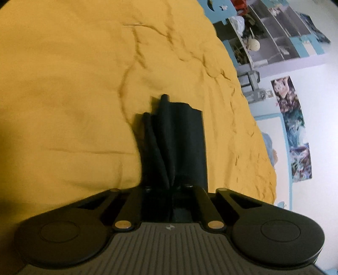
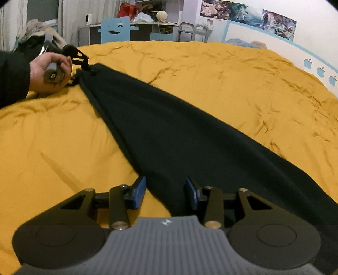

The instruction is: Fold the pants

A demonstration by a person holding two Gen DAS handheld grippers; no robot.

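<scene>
Dark pants (image 2: 173, 135) lie stretched in a long band across the yellow bedspread (image 2: 232, 84), from the upper left to the lower right of the right wrist view. At the far end, a hand (image 2: 50, 72) holds my left gripper (image 2: 85, 63), shut on the narrow end of the pants. In the left wrist view that gripper (image 1: 169, 186) pinches bunched folds of the pants (image 1: 179, 137), which hide its fingertips. My right gripper (image 2: 165, 190) hovers over the near part of the band. Its blue pads (image 2: 139, 194) stand apart, with the pants' edge beneath the gap.
The bedspread (image 1: 63, 84) is wrinkled and fills most of both views. Beyond the bed stand a blue chair back (image 2: 115, 29), a cluttered desk (image 2: 152, 25) and shelves (image 1: 272, 40). A white and blue headboard (image 2: 274, 42) and wall posters (image 2: 247, 14) are at the right.
</scene>
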